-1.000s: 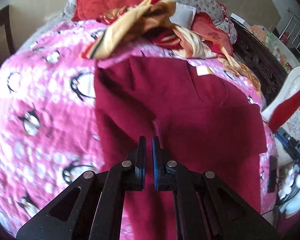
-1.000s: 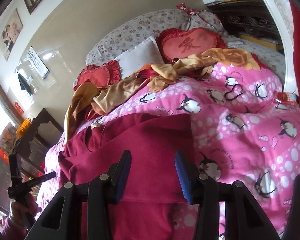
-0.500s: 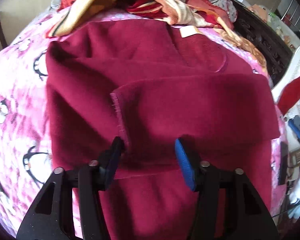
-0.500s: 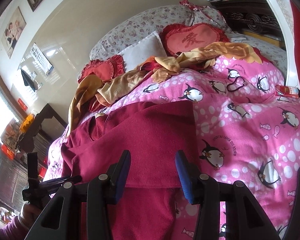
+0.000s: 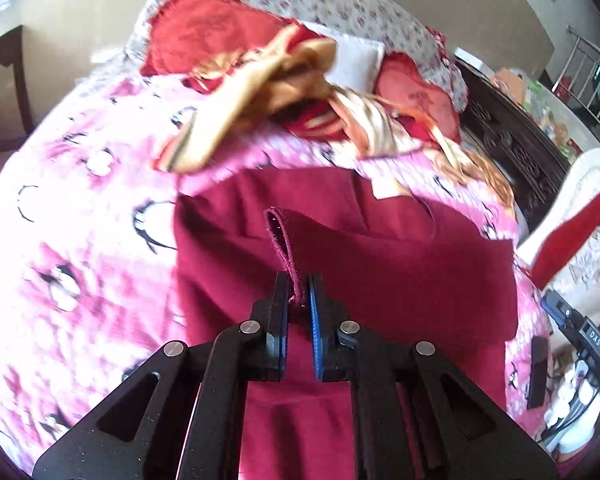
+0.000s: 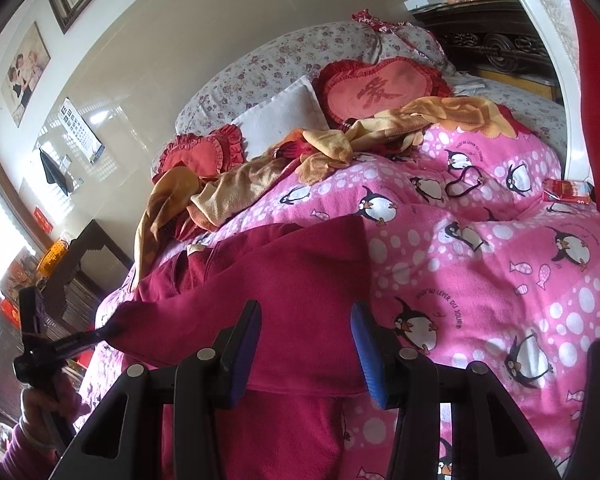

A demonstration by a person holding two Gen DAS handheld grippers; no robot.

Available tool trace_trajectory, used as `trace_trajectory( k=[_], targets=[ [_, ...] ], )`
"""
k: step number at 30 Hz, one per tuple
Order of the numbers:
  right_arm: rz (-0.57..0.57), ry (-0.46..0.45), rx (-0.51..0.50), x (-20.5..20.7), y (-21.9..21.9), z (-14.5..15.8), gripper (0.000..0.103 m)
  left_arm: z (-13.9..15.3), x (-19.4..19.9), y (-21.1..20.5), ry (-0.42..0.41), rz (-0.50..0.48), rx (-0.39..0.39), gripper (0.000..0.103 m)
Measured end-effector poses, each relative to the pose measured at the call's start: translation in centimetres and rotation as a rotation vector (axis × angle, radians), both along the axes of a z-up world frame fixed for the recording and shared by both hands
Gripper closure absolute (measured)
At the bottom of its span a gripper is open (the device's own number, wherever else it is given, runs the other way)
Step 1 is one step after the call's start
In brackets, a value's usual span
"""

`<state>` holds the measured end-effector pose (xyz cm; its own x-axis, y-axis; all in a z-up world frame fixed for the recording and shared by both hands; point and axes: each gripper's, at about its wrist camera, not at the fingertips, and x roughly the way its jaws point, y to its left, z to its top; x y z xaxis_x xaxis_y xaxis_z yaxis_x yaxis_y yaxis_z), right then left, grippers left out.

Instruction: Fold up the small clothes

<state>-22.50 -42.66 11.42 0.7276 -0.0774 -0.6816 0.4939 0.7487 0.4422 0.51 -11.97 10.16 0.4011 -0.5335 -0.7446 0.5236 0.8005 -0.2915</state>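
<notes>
A dark red garment is spread over a pink penguin-print blanket on the bed, partly folded, with an upper layer lying across a lower one. In the left wrist view a hemmed edge of that upper layer is raised as a narrow ridge running toward 12 o'clock from the left tongs. The left tongs are closed almost fully on this edge, with the cloth pinched between the blue pads. In the right wrist view the same corner of the garment is seen pulled out toward 9 o'clock, where it is gripped by the left tongs, held in a hand at the 8 o'clock edge.

The right tongs are held wide apart above the near folded edge of the garment, and nothing is gripped between them.

Beyond the garment, toward 12 o'clock, a heap of orange and tan cloths is piled on the blanket. Behind it, red heart-shaped cushions, a white pillow and a floral pillow are set against the wall.
</notes>
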Motion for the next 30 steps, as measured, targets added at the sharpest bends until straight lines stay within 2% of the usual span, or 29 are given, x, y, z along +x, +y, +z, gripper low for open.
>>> trace_trajectory(
  k=[3,9,12,15,16,19,23,24,26,28,30],
  targets=[
    [-0.005,-0.005,-0.008,0.4,0.0,0.1,0.059,-0.3,0.1,1.7,-0.001,0.03,0.017,0.095],
    [-0.013,0.047,0.007,2.6,-1.0,-1.1,0.058,-3.5,-0.4,2.5,0.021,0.073,0.125,0.095],
    [0.002,0.065,0.021,4.3,-1.2,-1.7,0.057,-3.7,-0.2,2.9,0.017,0.1,0.123,0.095],
    [0.023,0.076,0.005,5.9,-1.2,-1.9,0.05,-3.4,0.0,3.0,0.002,0.114,0.127,0.095],
    [0.033,0.081,0.005,6.4,-1.3,-2.1,0.044,-3.4,-0.1,2.9,-0.005,0.106,0.135,0.095],
    [0.036,0.096,0.015,7.2,-1.9,-2.4,0.043,-3.6,-0.4,2.3,-0.023,0.077,0.155,0.095],
    [0.025,0.063,0.113,8.4,-3.5,-3.6,0.035,-3.7,-0.2,1.8,-0.009,0.082,0.152,0.095],
    [0.041,0.073,0.135,8.9,-3.8,-4.2,0.038,-3.6,-0.2,1.7,-0.006,0.082,0.141,0.095],
    [0.061,0.119,0.126,9.8,-3.9,-5.1,0.087,-3.1,-0.3,1.5,-0.013,0.065,0.116,0.095],
    [0.056,0.084,0.112,9.6,-4.0,-5.0,0.091,-2.6,-0.6,1.1,-0.043,0.044,0.104,0.095],
    [0.067,0.066,0.058,9.2,-3.6,-4.3,0.093,-2.9,-0.4,0.2,-0.06,0.036,0.123,0.095]
  ],
)
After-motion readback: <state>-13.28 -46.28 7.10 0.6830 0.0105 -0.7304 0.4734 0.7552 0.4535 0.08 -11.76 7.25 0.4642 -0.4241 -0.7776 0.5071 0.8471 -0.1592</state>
